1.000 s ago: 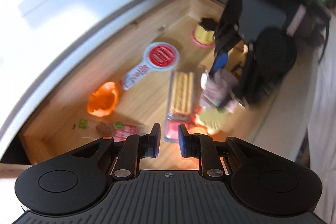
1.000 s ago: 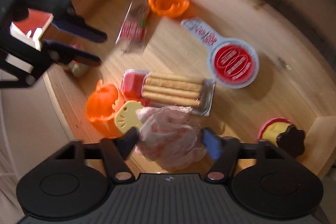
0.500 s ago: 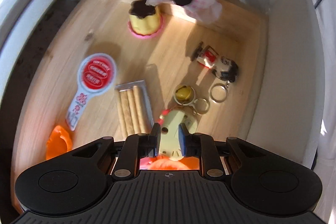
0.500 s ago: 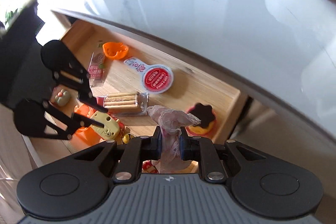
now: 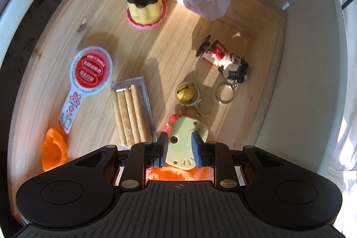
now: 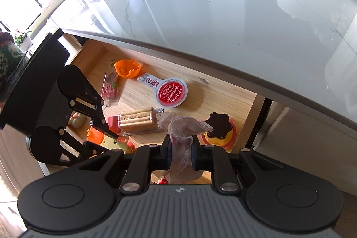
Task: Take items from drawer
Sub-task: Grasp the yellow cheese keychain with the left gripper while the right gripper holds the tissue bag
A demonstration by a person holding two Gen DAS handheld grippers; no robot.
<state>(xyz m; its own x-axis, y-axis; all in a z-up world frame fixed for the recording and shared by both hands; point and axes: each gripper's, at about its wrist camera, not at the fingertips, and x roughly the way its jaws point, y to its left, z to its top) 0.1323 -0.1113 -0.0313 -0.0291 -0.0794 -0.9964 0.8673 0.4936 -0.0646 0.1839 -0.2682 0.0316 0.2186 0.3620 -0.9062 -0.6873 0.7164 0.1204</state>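
The wooden drawer (image 5: 156,37) stands pulled out under a white counter. My left gripper (image 5: 180,148) points straight down into it. Its jaws are opening and straddle a pale yellow chick toy (image 5: 178,142), which lies on an orange piece; I see no firm squeeze on the toy. My right gripper (image 6: 181,153) is shut on a pink-and-white cloth pouch (image 6: 180,126) and holds it up above the drawer's far end. The same cloth pouch (image 5: 207,1) hangs at the top of the left wrist view.
In the drawer lie a pudding toy (image 5: 145,8), a red round-headed tag (image 5: 90,73), a biscuit-stick pack (image 5: 131,113), a bell keyring (image 5: 185,93), a doll keyring (image 5: 225,61) and an orange cup (image 5: 53,151). A snack packet (image 6: 110,88) lies farther along. The marble counter (image 6: 223,3) overhangs.
My right gripper shut on the cloth pouch and lifted it out of the drawer. My left gripper swung over the chick toy, came down, and its jaws widened around it.
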